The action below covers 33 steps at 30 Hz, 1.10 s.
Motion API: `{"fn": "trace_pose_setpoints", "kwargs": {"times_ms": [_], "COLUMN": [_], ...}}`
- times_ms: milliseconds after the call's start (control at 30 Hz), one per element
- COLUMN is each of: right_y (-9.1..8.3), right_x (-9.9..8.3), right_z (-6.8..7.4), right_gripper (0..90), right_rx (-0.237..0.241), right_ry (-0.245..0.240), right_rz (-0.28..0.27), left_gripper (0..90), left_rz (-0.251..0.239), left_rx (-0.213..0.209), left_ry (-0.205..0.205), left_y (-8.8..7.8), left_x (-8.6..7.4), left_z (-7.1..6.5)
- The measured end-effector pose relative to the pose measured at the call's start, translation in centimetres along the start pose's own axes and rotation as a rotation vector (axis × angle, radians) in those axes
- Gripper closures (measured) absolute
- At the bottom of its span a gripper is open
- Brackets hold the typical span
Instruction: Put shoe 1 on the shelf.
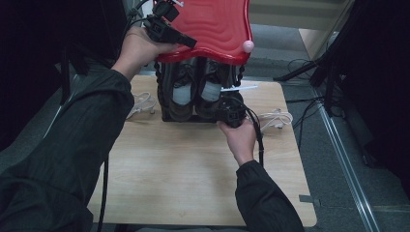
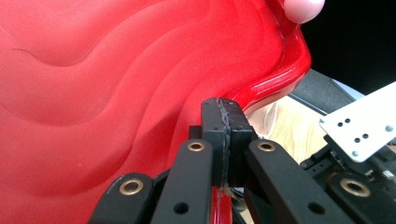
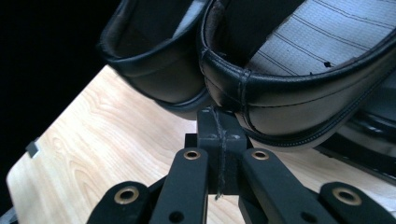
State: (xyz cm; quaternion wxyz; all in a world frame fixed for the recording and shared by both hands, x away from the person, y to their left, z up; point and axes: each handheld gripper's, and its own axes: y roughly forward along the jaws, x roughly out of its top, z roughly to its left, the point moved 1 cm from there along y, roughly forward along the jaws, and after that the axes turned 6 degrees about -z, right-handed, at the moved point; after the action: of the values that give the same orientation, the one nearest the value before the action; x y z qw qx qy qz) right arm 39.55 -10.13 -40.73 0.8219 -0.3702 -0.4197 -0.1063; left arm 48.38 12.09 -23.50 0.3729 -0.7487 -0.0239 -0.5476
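1. Two dark shoes (image 1: 193,94) sit side by side in a black rack (image 1: 167,116) at the far end of your wooden bench (image 1: 193,169), under a wavy red lid (image 1: 217,29) that is tipped up over them.
2. Around the bench the room is dim: grey floor, dark stands and cables to the right, a metal floor rail (image 1: 348,164) running along that side.
3. Most of the near bench is bare wood, so you have open room between yourself and the rack. White cords lie at the rack's left (image 1: 142,104) and right (image 1: 275,118), close to the side edges.
4. Your left gripper (image 1: 186,41) is raised at the lid's near-left rim. In the left gripper view its jaws are pressed together, and the red rim (image 2: 219,205) shows just beneath them; whether they pinch it you cannot tell from these pictures.
5. A pink knob (image 1: 248,46) sits at the lid's near-right corner.
6. Your right gripper (image 1: 225,107) is low at the rack's near-right corner, beside the right shoe. In the right gripper view its jaws are pressed together with nothing between them, just below the shoe's black heel rim (image 3: 261,98).
7. Both shoes run lengthwise away from you, heels and openings toward your side, toes toward the far edge beneath the lid.
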Motion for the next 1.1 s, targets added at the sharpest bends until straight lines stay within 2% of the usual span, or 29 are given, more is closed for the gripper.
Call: {"fn": "trace_pose_setpoints", "kwargs": {"times_ms": [167,333,600,667,733,933,1100], "right_y": [0.0,-0.3,-0.2,-0.2,-0.1,-0.3,-0.5], "right_x": [0.3,1.2,1.9,2.4,2.5,2.1,1.5], "right_z": [-0.4,-1.4,-2.2,-2.6,-2.9,-3.0,-1.9], "right_gripper": [90.0,90.0,90.0,90.0,90.0,90.0,90.0], "right_rx": [-0.011,-0.057,-0.094,-0.140,-0.165,-0.153,-0.124], "right_ry": [0.007,0.023,0.028,0.033,0.040,0.037,0.011], "right_rz": [-0.010,-0.034,-0.067,-0.075,-0.070,-0.078,-0.077], "left_gripper": [90.0,90.0,90.0,90.0,90.0,89.9,89.7], "left_rz": [-0.001,-0.002,-0.002,-0.001,-0.004,-0.004,-0.006], "left_rx": [-0.002,-0.004,-0.005,-0.005,-0.006,-0.007,-0.006], "left_ry": [0.001,-0.001,0.001,-0.002,-0.003,-0.001,-0.003], "left_y": [0.0,0.0,0.0,0.0,0.0,0.0,0.1], "left_x": [0.0,0.0,0.0,0.0,-0.1,-0.1,0.0], "left_z": [0.0,0.0,0.0,0.0,0.0,0.0,0.0]}}
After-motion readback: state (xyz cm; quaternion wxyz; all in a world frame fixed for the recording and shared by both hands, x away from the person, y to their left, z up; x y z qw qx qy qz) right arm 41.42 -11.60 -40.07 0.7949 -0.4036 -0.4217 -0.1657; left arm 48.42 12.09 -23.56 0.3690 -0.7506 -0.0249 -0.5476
